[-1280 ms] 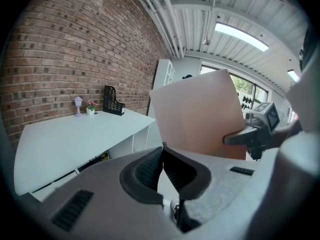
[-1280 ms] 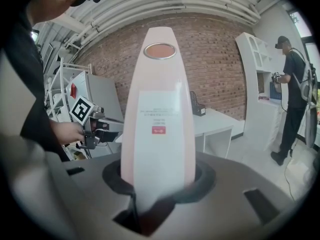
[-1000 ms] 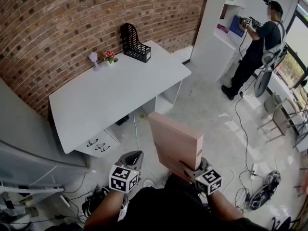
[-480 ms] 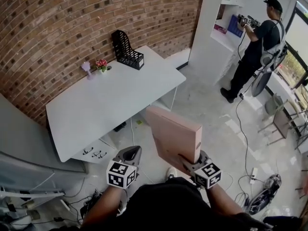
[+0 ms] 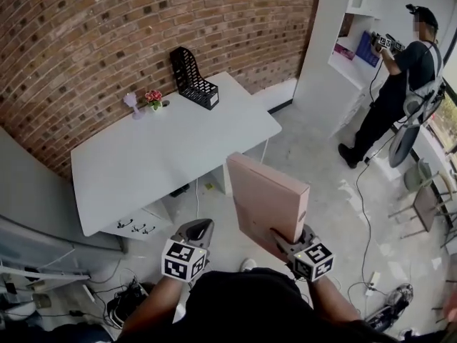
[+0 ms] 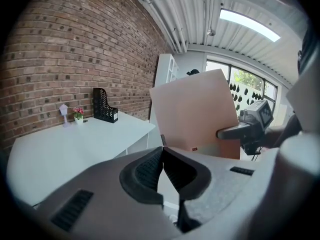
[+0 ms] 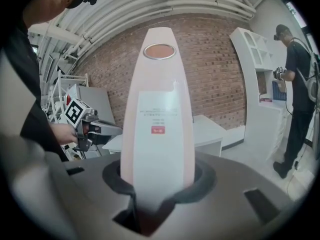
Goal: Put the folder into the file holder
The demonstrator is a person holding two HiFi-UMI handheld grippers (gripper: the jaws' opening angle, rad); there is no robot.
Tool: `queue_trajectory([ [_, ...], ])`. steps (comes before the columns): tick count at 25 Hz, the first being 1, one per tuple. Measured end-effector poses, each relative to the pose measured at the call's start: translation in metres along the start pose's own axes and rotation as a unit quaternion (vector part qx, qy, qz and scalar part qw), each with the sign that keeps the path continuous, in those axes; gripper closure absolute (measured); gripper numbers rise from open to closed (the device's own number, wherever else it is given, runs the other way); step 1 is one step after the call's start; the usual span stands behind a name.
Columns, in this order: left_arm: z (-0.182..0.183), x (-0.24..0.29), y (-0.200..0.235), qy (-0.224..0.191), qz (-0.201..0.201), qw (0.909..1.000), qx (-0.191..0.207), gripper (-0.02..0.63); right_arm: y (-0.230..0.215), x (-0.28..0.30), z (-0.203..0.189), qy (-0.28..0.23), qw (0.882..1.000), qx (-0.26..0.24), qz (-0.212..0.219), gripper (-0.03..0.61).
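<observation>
A pink box folder (image 5: pixel 268 200) stands upright in front of me, and my right gripper (image 5: pixel 284 240) is shut on its lower edge. In the right gripper view its white-labelled spine (image 7: pixel 159 119) rises between the jaws. My left gripper (image 5: pixel 202 227) hangs beside it to the left, shut and holding nothing. In the left gripper view the jaws meet at their tips (image 6: pixel 162 149), with the folder (image 6: pixel 200 111) beyond them. The black file holder (image 5: pixel 193 77) stands at the far end of the white desk (image 5: pixel 164 156) against the brick wall, well ahead of both grippers.
A small pot of flowers (image 5: pixel 152 98) and a pale ornament (image 5: pixel 131 102) stand left of the holder. Drawers (image 5: pixel 139 226) sit under the desk's near edge. Cables (image 5: pixel 360 191) trail over the floor at right. A person (image 5: pixel 400 77) stands at white shelves (image 5: pixel 357 34), far right.
The head view has swung a little, so the desk and holder sit slightly differently in frame. The folder stays clamped upright in my right gripper, and my left gripper stays shut.
</observation>
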State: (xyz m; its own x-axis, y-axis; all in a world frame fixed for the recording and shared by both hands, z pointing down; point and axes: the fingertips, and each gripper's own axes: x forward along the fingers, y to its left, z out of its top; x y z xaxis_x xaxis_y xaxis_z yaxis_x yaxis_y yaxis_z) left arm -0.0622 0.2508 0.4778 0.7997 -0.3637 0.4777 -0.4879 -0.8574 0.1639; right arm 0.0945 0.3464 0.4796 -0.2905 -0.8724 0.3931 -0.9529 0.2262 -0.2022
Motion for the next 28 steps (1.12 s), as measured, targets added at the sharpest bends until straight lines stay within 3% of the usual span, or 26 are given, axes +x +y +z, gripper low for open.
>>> queue_trajectory([
  [7, 0.002, 0.014, -0.009, 0.011, 0.042, 0.9990, 0.013, 0.611, -0.042, -0.005, -0.004, 0.010, 1.000, 0.002, 0.015, 0.410],
  [12, -0.012, 0.012, -0.009, 0.036, 0.059, 0.9975, -0.012, 0.611, -0.054, -0.003, -0.009, 0.010, 0.999, 0.027, 0.025, 0.410],
  [19, -0.001, 0.037, -0.016, 0.031, 0.043, 0.9986, -0.001, 0.611, -0.052, 0.015, -0.019, 0.020, 0.998, 0.045, 0.038, 0.408],
  [24, -0.003, 0.061, -0.007, 0.036, 0.028, 0.9985, -0.032, 0.611, -0.052, 0.033, -0.014, 0.025, 0.998, 0.039, 0.040, 0.408],
  [28, 0.007, 0.071, 0.002, 0.021, 0.027, 0.9989, -0.032, 0.611, -0.057, 0.044, -0.013, 0.036, 0.997, 0.042, 0.045, 0.408],
])
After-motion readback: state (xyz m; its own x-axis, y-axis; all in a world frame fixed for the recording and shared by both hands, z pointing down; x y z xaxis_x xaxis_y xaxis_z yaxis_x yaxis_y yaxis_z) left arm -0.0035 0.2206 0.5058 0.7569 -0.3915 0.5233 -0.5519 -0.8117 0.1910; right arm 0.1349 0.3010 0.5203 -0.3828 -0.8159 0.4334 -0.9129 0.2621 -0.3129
